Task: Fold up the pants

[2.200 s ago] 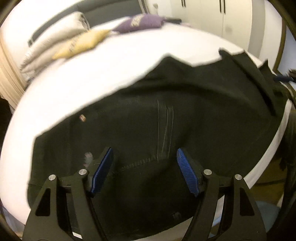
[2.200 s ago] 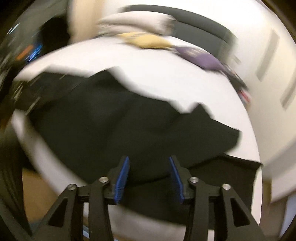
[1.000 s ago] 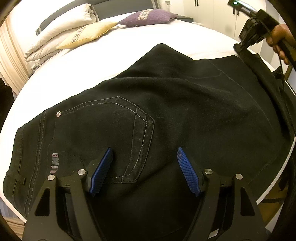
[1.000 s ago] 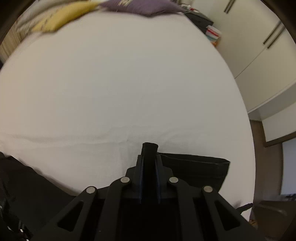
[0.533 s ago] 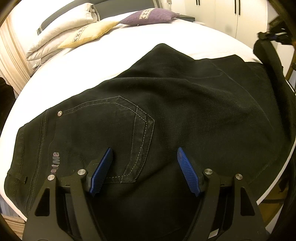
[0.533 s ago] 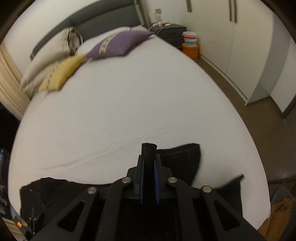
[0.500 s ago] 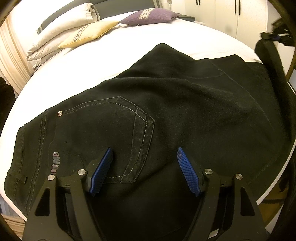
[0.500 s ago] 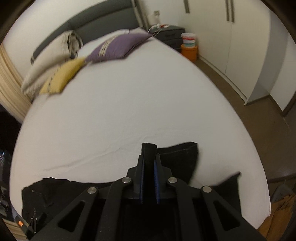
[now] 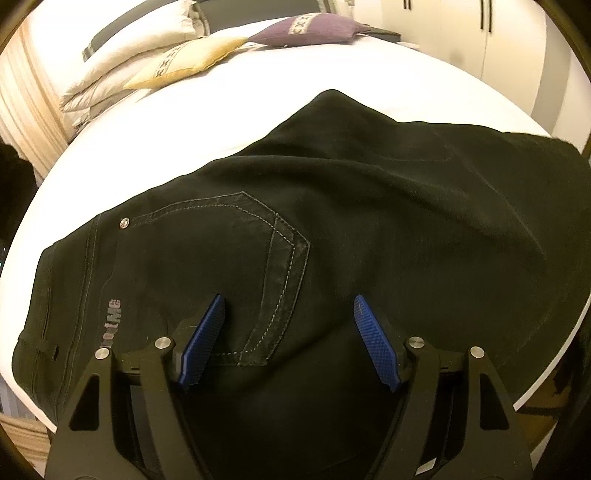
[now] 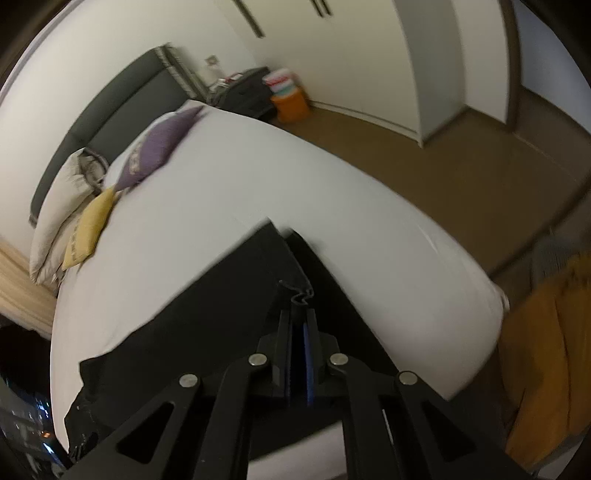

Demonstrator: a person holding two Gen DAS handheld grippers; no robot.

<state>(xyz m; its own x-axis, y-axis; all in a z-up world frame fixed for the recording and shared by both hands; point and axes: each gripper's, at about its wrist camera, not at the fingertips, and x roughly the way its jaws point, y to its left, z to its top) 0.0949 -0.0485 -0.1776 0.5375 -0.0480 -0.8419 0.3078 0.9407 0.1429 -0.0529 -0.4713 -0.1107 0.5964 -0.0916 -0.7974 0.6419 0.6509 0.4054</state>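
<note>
Black pants (image 9: 369, 221) lie spread on the white bed (image 9: 258, 110), back pocket up and waistband at the left. My left gripper (image 9: 288, 332) is open and hovers just over the seat of the pants near the pocket, holding nothing. My right gripper (image 10: 298, 317) is shut on the hem end of the pants (image 10: 221, 317), with a bunched bit of black cloth sticking out past the fingertips. In the right wrist view the legs run back from the gripper toward the waist at the lower left.
White, yellow (image 9: 184, 62) and purple (image 9: 310, 29) pillows lie at the head of the bed. A dark nightstand (image 10: 243, 92) and an orange bin (image 10: 291, 105) stand beside it. White wardrobe doors (image 10: 369, 55) and brown floor (image 10: 443, 166) lie to the right. An orange cloth (image 10: 546, 350) hangs at the right.
My right gripper has lifted and swung with the hem held, so it now looks across the bed from higher up. The left gripper has stayed still over the pocket.
</note>
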